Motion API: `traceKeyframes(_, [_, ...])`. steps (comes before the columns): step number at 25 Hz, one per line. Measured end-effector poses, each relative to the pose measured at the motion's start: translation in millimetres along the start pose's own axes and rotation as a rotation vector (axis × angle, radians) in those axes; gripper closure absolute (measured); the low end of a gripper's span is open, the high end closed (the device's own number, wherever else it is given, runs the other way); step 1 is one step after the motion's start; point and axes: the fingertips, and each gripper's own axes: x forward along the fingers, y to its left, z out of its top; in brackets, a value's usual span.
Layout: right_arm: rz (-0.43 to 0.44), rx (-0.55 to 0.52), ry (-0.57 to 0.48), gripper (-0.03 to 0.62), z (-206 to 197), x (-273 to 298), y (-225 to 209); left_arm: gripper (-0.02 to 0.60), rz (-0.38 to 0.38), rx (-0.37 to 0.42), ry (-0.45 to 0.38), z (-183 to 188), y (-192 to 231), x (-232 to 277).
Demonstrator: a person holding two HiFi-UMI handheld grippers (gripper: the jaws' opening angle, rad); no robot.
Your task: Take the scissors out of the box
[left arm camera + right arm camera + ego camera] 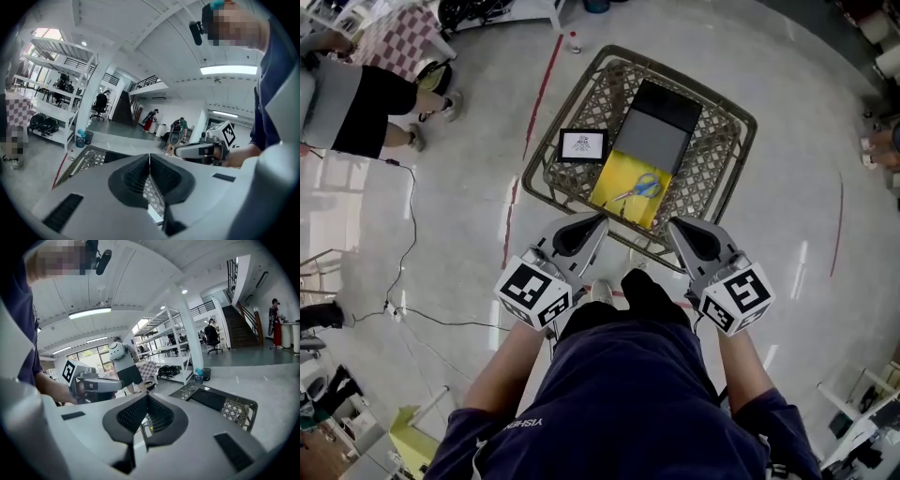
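A brown lattice basket (717, 164) stands on the glossy grey floor (797, 187), with 1 small black-framed white card (582, 144) lying in its left part. A thin red line (545, 89) runs along the floor past the basket's left side, a black cable (412, 211) trails further left, and a person in a grey top and black shorts (356, 108) stands near a checkered cloth (394, 37) at the upper left. Around the hall are white shelving (51, 93), an office chair (100, 104) by a dark staircase (123, 108), and 2 bins (88, 137) beside the shelving.
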Motion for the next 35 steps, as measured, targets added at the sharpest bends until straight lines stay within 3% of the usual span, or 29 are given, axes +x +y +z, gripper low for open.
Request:
traceKeyframes(7, [0.035,0.039,0.041,0.576,-4.9,10.4,-54.3,0.555,0.03,0.012,0.064,-8.0,14.9,51.6])
traceKeyframes(18, [0.06,0.11,0.112,0.576,-39.6,26.8,-112.0,0.555,0.039,0.053,0.192,-50.7,40.0,112.4])
traceKeyframes(25, [0.032,0.149,0.136,0.576,-66.7,42.4,-122.6,0.554,-0.032,0.13,0.281,-96.6,57.4,131.0])
traceKeyframes(30, [-0.008,0.188,0.146,0.576,-92.4,50.7,-121.4,0.552,-0.101,0.216,0.412,-148.5,73.2,142.4])
traceKeyframes(35, [-0.054,0.234,0.164,0.576,-109.5,53.4,-124.5,0.552,-0.163,0.238,0.522,-183.0,88.1,153.4])
